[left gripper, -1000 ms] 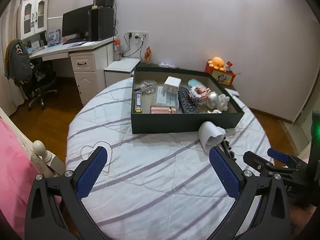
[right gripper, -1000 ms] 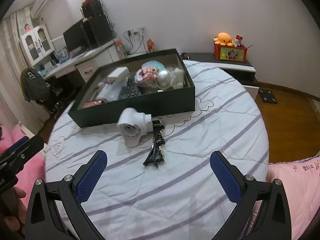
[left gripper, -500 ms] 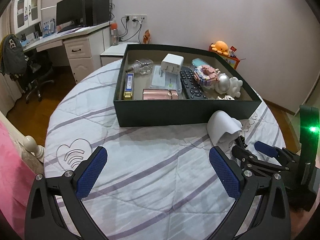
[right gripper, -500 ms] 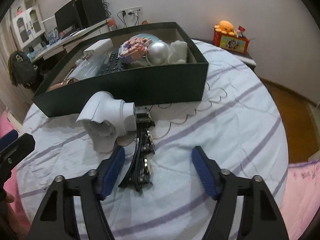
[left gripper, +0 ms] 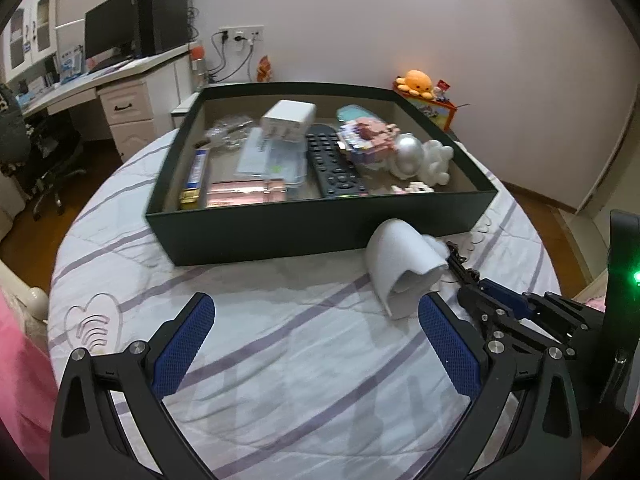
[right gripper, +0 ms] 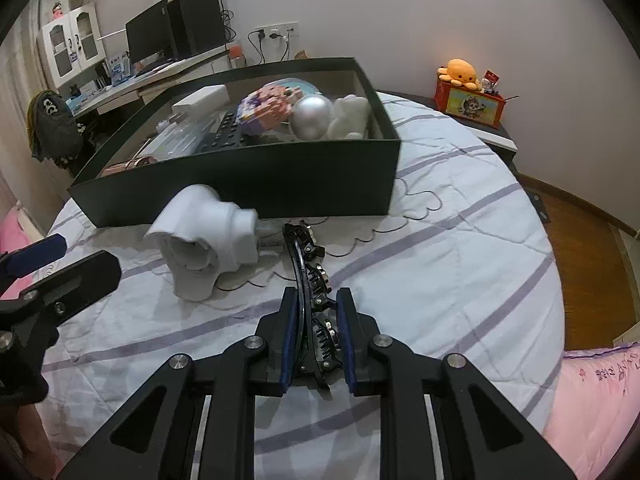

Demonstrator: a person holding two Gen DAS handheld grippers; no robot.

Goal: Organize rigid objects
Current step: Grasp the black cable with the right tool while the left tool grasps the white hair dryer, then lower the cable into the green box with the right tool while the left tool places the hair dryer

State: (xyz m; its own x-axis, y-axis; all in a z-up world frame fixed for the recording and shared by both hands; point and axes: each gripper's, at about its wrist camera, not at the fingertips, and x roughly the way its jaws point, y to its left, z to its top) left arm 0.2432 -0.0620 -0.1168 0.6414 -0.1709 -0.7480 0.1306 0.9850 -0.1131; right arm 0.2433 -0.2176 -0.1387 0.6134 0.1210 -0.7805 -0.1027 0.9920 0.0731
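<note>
On the quilt in front of the dark box [right gripper: 256, 184], the left gripper [left gripper: 316, 340] hung with jaws spread, holding nothing. One white pipe fitting [right gripper: 204, 240] lay just right of it. Further right, the right gripper [right gripper: 318, 340] pinched one black hair clip [right gripper: 306, 264] near its tail. The clip looked stiff, light and toothed, probably brittle; gripping mid-body seemed safest.

Bare striped bedspread [left gripper: 304, 360] lies open between my left jaws; ahead, the white pipe fitting [left gripper: 400, 268] and dark box wall [left gripper: 320, 224] block passage.
</note>
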